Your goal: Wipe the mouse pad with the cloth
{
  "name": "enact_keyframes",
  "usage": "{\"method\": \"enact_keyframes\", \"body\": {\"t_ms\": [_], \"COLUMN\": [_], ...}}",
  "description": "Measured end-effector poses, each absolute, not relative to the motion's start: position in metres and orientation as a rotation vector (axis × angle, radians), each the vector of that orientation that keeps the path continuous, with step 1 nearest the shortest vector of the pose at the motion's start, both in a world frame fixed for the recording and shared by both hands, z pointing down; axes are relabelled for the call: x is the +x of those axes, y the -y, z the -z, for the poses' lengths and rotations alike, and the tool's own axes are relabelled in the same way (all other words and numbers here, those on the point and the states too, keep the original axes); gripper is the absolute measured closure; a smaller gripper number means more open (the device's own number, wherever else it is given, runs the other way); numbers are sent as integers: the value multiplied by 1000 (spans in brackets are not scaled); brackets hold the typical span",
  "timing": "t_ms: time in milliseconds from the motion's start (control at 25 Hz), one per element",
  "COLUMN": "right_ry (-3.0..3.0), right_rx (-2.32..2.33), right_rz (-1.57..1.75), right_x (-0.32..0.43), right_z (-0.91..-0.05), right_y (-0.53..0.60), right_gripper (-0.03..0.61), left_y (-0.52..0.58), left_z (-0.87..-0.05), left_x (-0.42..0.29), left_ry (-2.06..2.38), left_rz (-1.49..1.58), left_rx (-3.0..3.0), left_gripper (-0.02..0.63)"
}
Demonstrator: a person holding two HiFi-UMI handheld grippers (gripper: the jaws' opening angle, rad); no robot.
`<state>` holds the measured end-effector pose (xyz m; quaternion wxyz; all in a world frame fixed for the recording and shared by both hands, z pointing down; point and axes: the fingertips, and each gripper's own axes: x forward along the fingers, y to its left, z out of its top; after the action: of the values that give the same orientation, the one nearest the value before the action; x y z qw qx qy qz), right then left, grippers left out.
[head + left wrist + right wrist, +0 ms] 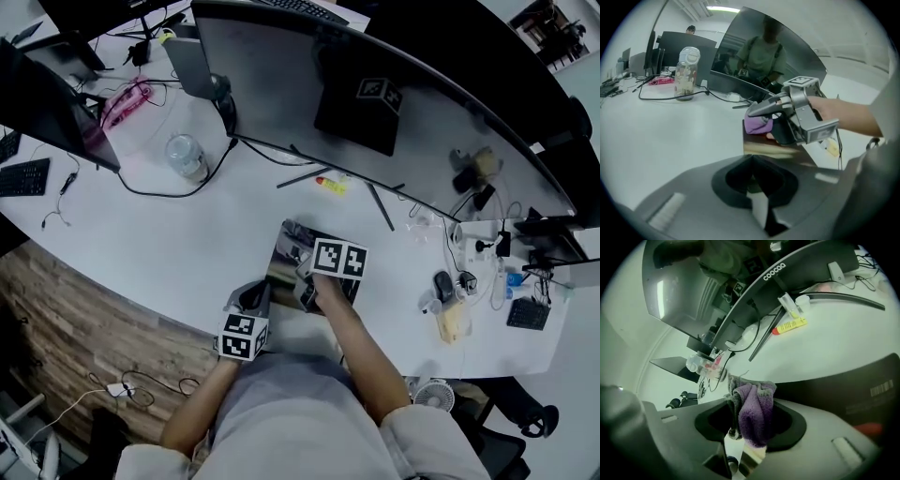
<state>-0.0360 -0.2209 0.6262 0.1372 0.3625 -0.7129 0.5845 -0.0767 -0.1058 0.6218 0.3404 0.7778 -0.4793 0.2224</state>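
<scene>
A dark glossy mouse pad [289, 246] lies on the white desk [187, 234] in front of the person. My right gripper [306, 285] is shut on a purple cloth [755, 414] and holds it down on the pad's near part; the cloth [757, 125] shows under its fingers [761, 108]. My left gripper [261, 292] is at the pad's near-left corner. Its jaws are shut with the pad's edge [778, 151] at their tips [752, 157]. The right gripper's cube hides much of the pad in the head view.
A wide curved monitor [375, 103] stands just behind the pad. A yellow tube [330, 184] and the monitor's stand legs lie between them. A clear jar [186, 155] and black cables are at the left, a mouse and small items [444, 286] at the right. The desk's front edge is close.
</scene>
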Motion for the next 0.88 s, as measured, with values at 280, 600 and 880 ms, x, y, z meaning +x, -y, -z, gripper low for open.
{"method": "enact_keyframes", "body": {"t_ms": [280, 600, 880], "right_ry": [2049, 2046, 2019], "right_rx": [1046, 1024, 1026], "right_rz": [-1655, -1623, -1581], "right_x": [-37, -36, -35], "right_z": [-631, -633, -634], "right_y": [223, 223, 222], "right_gripper": [394, 394, 393], "left_y": [100, 100, 100], "left_z": [-636, -635, -635], "left_x": [-64, -65, -66], "left_ry": [1261, 1289, 1275], "left_rz": [-819, -795, -793], "left_rx": [2054, 2010, 2001], "left_gripper": [614, 614, 614]}}
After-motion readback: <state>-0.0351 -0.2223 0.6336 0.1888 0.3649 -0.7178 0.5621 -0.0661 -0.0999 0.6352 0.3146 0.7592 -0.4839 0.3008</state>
